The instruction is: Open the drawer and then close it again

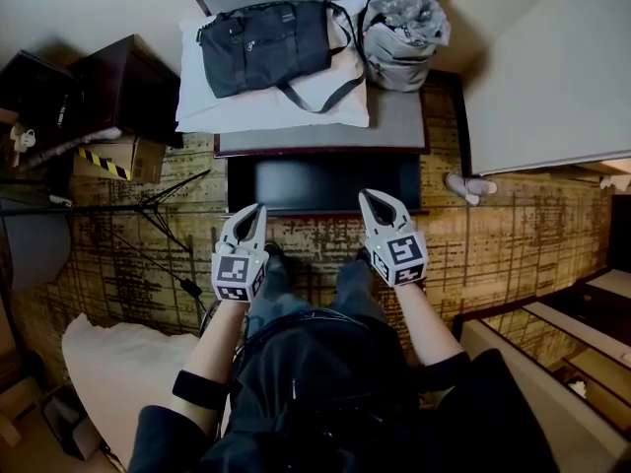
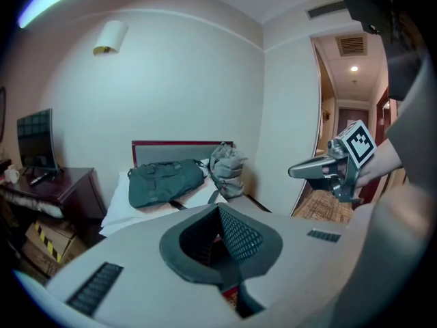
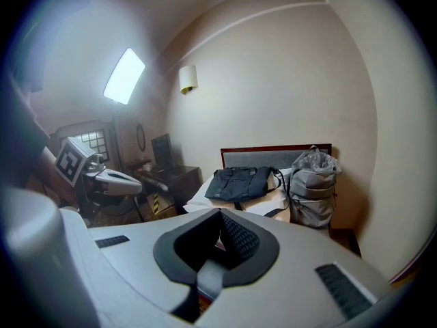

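The left gripper and right gripper are pale grey moulded shells with black ribbed pads. Both are closed, with nothing between their jaws. They hang side by side above brown mottled carpet, tips toward the drawer, a dark glossy rectangle at the bench's front edge. On the grey padded bench top lie a white pillow, a black fabric bag and a grey pack in crinkled plastic.

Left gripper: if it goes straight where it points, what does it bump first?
Probably the dark drawer at the foot of the bed, right ahead of the left gripper; depth is unclear.
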Available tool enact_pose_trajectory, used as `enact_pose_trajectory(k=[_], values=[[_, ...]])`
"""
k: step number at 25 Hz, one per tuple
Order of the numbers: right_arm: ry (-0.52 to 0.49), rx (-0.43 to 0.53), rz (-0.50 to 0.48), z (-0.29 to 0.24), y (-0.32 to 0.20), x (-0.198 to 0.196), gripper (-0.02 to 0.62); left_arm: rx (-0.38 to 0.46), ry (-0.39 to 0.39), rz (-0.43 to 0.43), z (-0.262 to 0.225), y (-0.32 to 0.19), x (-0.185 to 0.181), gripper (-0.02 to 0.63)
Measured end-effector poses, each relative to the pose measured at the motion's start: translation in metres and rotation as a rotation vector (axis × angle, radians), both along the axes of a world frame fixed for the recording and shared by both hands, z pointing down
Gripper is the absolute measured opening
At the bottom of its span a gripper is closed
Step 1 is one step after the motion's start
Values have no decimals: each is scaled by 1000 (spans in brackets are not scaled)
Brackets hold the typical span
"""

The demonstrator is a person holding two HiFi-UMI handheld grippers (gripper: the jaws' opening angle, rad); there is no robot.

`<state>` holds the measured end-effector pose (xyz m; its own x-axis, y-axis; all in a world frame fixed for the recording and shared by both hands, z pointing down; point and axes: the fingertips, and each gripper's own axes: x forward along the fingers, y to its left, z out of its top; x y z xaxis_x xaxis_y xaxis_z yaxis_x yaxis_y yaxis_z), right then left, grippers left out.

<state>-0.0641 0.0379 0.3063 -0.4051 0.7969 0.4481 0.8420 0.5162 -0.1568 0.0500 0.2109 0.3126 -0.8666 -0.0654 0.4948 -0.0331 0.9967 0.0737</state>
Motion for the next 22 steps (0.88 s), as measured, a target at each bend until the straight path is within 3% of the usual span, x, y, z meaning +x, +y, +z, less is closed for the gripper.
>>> enact_pose_trajectory(k=[8,15,22], values=[[33,22,-46,47,15,-4,1,81,190,27,114,-24,9,0],[84,58,-175,132,41,20,2,172,341,-62,232,-55,28,0],[121,84,-224,230,61,48,0,252,472,-134,360,-76,56,0]])
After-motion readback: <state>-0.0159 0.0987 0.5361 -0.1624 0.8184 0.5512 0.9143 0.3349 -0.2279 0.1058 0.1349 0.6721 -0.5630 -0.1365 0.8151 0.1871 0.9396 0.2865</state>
